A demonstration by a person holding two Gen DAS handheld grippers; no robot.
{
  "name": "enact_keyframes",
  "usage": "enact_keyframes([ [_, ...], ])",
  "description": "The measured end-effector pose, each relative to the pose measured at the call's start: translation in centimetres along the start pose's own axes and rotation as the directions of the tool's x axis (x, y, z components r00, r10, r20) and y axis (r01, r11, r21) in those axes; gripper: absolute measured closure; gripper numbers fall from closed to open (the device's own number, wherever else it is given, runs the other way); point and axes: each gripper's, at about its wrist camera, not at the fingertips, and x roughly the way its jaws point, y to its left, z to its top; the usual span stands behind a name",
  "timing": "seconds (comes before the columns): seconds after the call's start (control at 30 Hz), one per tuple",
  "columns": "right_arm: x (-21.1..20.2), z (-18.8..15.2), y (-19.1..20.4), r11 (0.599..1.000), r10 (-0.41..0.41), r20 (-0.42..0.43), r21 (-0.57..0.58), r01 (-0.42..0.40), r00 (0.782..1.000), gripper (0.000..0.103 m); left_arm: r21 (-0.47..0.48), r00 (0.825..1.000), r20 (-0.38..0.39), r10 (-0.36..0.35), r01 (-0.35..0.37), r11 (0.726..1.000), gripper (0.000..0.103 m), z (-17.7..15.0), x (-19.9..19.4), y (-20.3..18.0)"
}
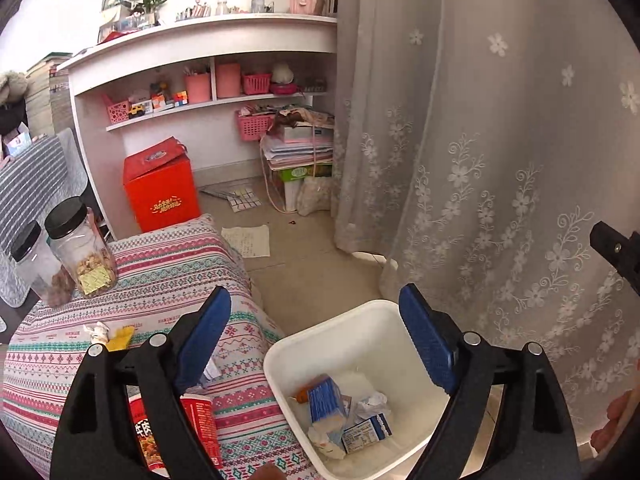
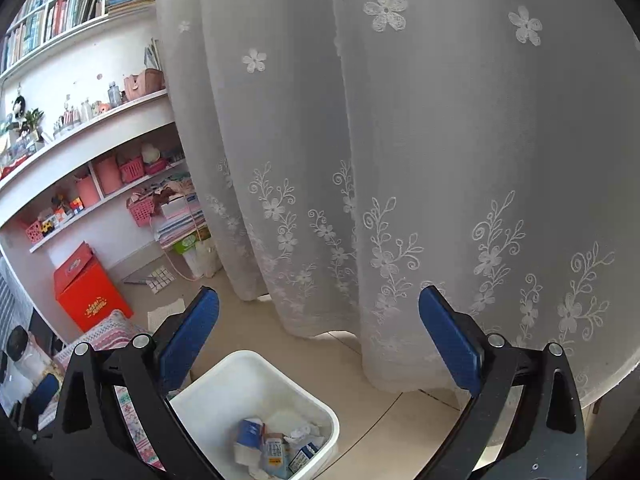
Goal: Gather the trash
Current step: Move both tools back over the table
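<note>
A white square bin (image 1: 292, 364) stands on the floor beside the table; it shows in the right wrist view too (image 2: 224, 392). It holds a blue-and-white carton (image 1: 326, 400), crumpled paper (image 1: 372, 402) and a small labelled box (image 1: 366, 434). My left gripper (image 1: 316, 336) is open and empty above the bin's near rim. On the patterned tablecloth (image 1: 160, 280) lie a red snack cup (image 1: 200, 428), partly hidden by my left finger, a crumpled white wad (image 1: 96, 330) and a yellow wrapper (image 1: 120, 338). My right gripper (image 2: 320, 332) is open and empty, high above the bin.
Two clear jars with black lids (image 1: 82, 246) stand on the table's far left. A lace curtain (image 1: 480, 160) hangs right of the bin. A red box (image 1: 160, 188), white shelves (image 1: 208, 80) and papers on the floor (image 1: 246, 240) lie beyond.
</note>
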Motion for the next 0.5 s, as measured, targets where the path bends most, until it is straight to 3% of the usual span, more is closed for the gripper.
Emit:
enact_keyframes([
  [0.2, -0.6, -1.1, 3.3, 0.994, -0.005, 0.012, -0.105, 0.006, 1.0, 0.007, -0.034, 0.995, 0.036, 0.096, -0.095, 0.995, 0.012, 0.4, -1.7, 3.3],
  [0.5, -1.9, -3.0, 9.0, 0.973, 0.058, 0.025, -0.227, -0.051, 0.998, 0.007, -0.077, 0.98, 0.044, 0.194, -0.191, 0.979, 0.012, -0.1, -3.9, 8.8],
])
